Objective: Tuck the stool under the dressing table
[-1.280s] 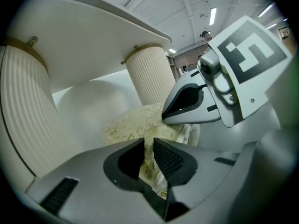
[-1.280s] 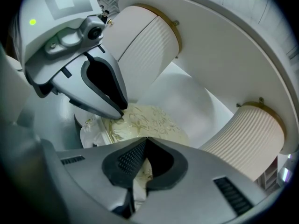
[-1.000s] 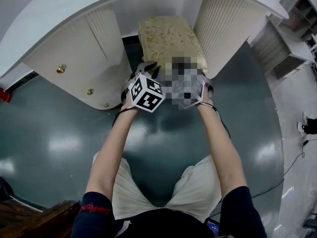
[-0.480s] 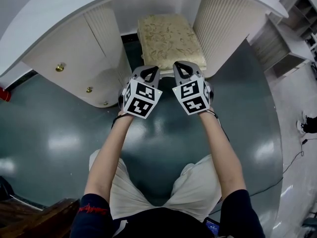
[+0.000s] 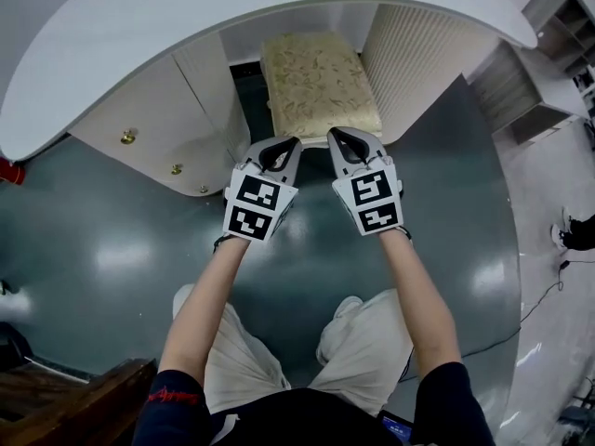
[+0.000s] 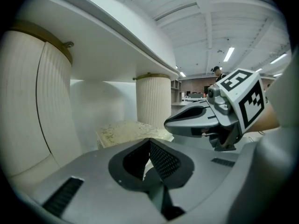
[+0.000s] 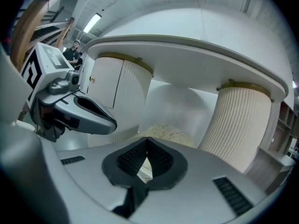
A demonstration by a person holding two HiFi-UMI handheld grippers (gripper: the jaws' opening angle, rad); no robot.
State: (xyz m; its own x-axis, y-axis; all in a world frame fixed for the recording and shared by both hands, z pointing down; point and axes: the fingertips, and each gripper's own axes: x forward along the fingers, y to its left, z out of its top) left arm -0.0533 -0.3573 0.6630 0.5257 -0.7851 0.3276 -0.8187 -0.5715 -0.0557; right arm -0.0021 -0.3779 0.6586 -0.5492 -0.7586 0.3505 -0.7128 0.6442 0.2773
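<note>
The stool, a cream cushion with a gold leaf pattern, stands in the knee gap under the white dressing table, between its two ribbed pedestals. My left gripper and right gripper hang side by side just in front of the stool's near edge, clear of it. Both are shut with nothing between the pads. In the left gripper view the stool cushion lies beyond the closed jaws, with the right gripper alongside. The right gripper view shows the stool cushion ahead and the left gripper at the left.
The left pedestal has doors with brass knobs. The right ribbed pedestal flanks the gap. Dark green glossy floor lies around. White shelving stands at the right, and a cable trails on the floor.
Both grippers have drawn back from the stool's front edge toward me, risen, and rolled so their marker cubes face up. The stool stays in the gap.
</note>
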